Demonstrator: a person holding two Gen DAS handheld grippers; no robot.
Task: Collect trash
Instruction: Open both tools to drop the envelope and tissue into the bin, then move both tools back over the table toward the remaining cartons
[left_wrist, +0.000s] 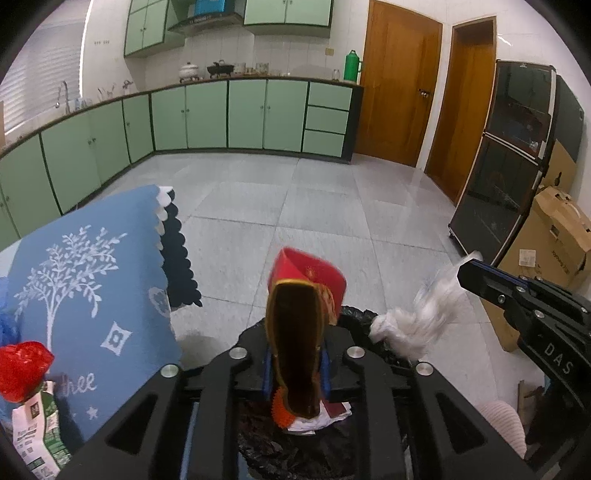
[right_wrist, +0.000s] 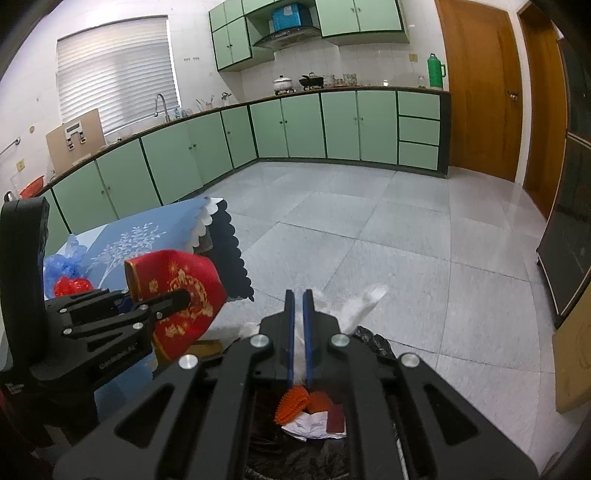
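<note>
- Hovering over the black-lined bin (right_wrist: 369, 341), both grippers carry trash for release above what already lies inside.
- Left gripper (left_wrist: 295, 325): fingers clamped on red packet (left_wrist: 306, 273).
- Right gripper (right_wrist: 299, 332): fingers pinching white tissue (right_wrist: 364, 301).
- Beyond, more litter remains on the blue-clothed worktop (left_wrist: 92, 280).

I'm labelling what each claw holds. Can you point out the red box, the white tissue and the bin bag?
red box (right_wrist: 184, 291), right wrist view, its gold-printed side.
white tissue (left_wrist: 421, 317), left wrist view, its crumpled middle.
bin bag (right_wrist: 373, 341), right wrist view, its black rim.
</note>
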